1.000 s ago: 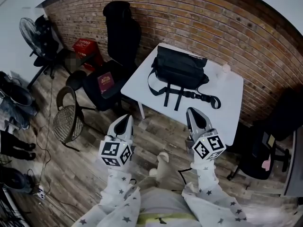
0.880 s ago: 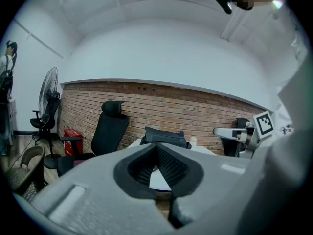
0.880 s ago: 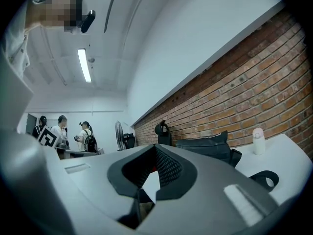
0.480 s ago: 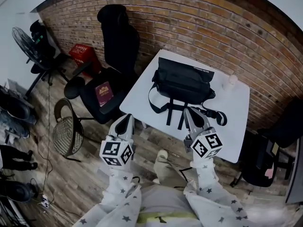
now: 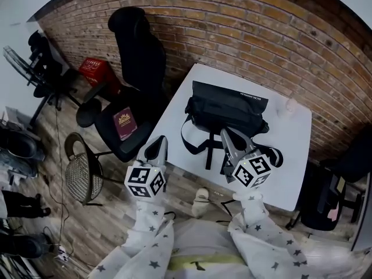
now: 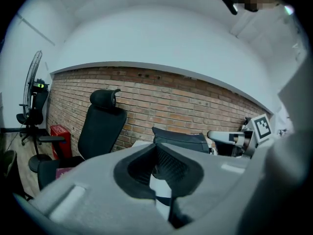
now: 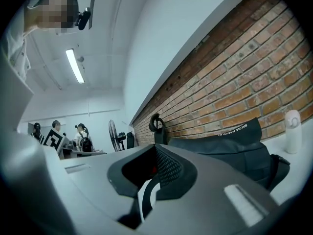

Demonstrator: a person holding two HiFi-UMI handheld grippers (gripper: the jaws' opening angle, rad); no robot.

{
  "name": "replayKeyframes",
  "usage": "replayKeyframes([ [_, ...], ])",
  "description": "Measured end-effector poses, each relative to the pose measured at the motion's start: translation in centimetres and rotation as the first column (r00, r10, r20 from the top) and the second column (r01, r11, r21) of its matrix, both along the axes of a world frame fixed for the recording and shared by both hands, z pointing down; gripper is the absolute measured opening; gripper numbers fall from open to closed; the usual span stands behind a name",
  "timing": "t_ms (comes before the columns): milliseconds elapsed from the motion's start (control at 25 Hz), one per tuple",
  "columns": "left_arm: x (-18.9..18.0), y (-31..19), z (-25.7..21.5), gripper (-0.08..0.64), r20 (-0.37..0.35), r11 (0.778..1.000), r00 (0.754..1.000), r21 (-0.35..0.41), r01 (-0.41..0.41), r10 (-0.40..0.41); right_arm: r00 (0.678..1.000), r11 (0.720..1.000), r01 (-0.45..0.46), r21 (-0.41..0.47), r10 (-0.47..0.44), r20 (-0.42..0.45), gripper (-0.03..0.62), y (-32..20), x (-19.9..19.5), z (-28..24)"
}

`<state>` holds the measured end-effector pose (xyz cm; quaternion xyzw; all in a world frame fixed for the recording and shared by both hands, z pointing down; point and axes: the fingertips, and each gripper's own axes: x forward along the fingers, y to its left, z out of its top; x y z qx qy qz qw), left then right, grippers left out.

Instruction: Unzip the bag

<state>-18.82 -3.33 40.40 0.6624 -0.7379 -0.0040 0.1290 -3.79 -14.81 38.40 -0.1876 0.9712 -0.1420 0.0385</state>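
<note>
In the head view the black bag [image 5: 226, 110] lies on the white table [image 5: 285, 156], right of centre, with the left gripper [image 5: 157, 147] short of it and the right gripper [image 5: 228, 135] over its straps, while the left gripper view and then the right gripper view show jaws pressed together and empty, so part them before seeking the zip pull, which no view shows.

The bag [image 5: 229, 112] lies on the tabletop [image 5: 290, 161], toward its far side, with the wall [image 5: 244, 34] behind. A bottle [image 5: 290, 103] stands right of the bag. Left of the tabletop is a chair [image 5: 136, 57] with a book [image 5: 124, 124] on its seat. A crate [image 5: 93, 70] sits further left. The right gripper [image 5: 225, 133] is near the bag's near side, and the left gripper [image 5: 161, 141] is at the tabletop's near left edge.
</note>
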Motion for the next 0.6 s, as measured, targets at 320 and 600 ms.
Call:
replayKeyframes([
  [320, -1.4, -4.9, 1.7, 0.000, -0.027, 0.996, 0.996, -0.024, -0.083, 0.082, 0.994, 0.993, 0.103, -0.065, -0.105, -0.035, 0.006, -1.3, -4.1, 3.8],
  [600, -2.2, -8.8, 2.4, 0.013, -0.046, 0.983, 0.984, -0.050, -0.175, 0.172, 0.988, 0.985, 0.123, -0.117, -0.133, -0.082, 0.016, -1.5, -6.8, 6.6],
])
